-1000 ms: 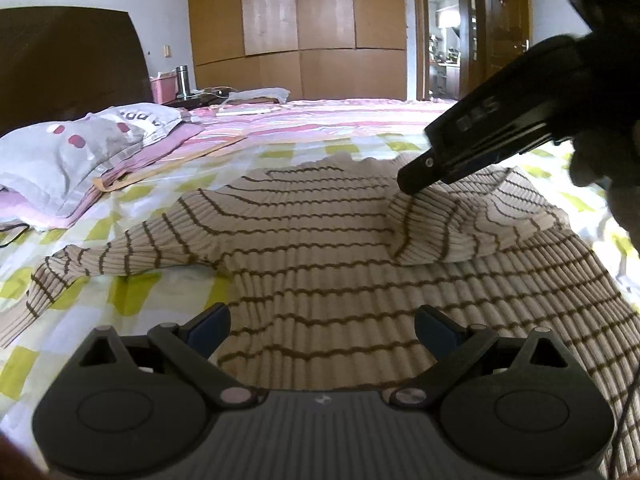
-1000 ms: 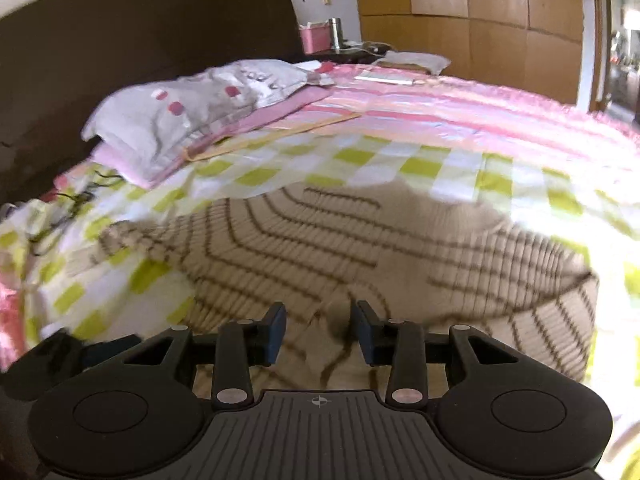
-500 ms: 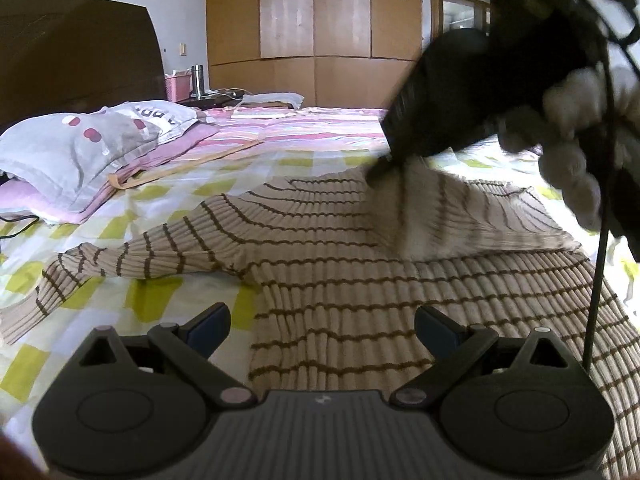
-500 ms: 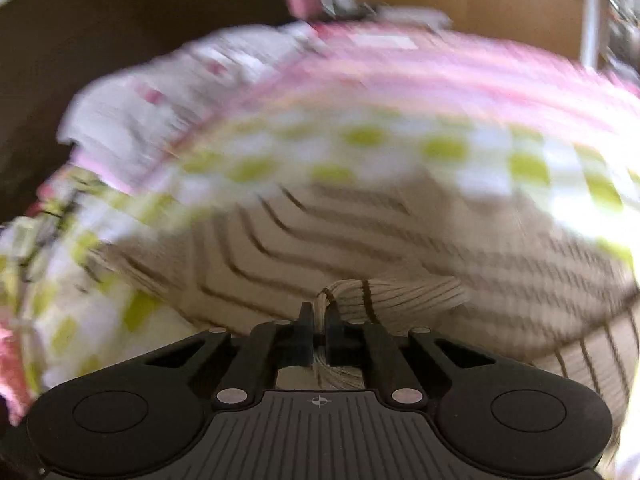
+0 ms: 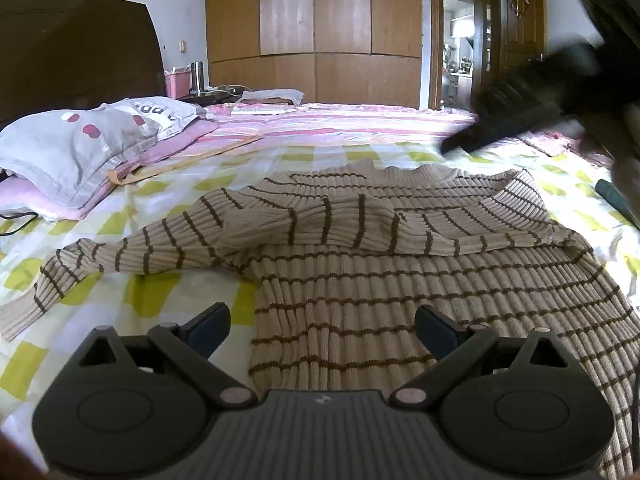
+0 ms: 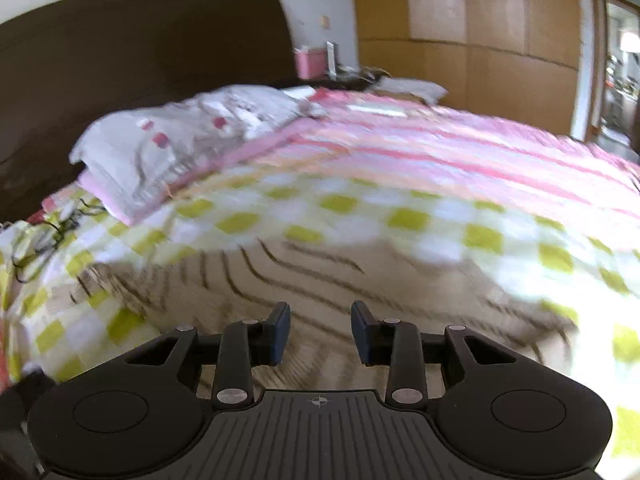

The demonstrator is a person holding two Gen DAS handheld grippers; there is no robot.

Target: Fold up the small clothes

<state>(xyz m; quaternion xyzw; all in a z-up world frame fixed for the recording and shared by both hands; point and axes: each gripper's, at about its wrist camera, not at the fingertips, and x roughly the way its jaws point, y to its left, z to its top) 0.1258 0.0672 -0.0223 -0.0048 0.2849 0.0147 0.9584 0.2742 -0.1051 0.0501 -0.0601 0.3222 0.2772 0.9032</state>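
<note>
Sweater [image 5: 400,264] flat on bed [image 5: 360,136], one sleeve folded across chest; pillow [image 5: 80,140] far left behind.

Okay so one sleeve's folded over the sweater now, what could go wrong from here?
1. The folded sleeve lies bunched and slanted across the chest, so later folds may come out lumpy.
2. The other sleeve trails off across the checked sheet; dragging it in could pull the sweater askew.
3. The right claw has just been opening and is empty, close above the knit, so it might snag.
</note>
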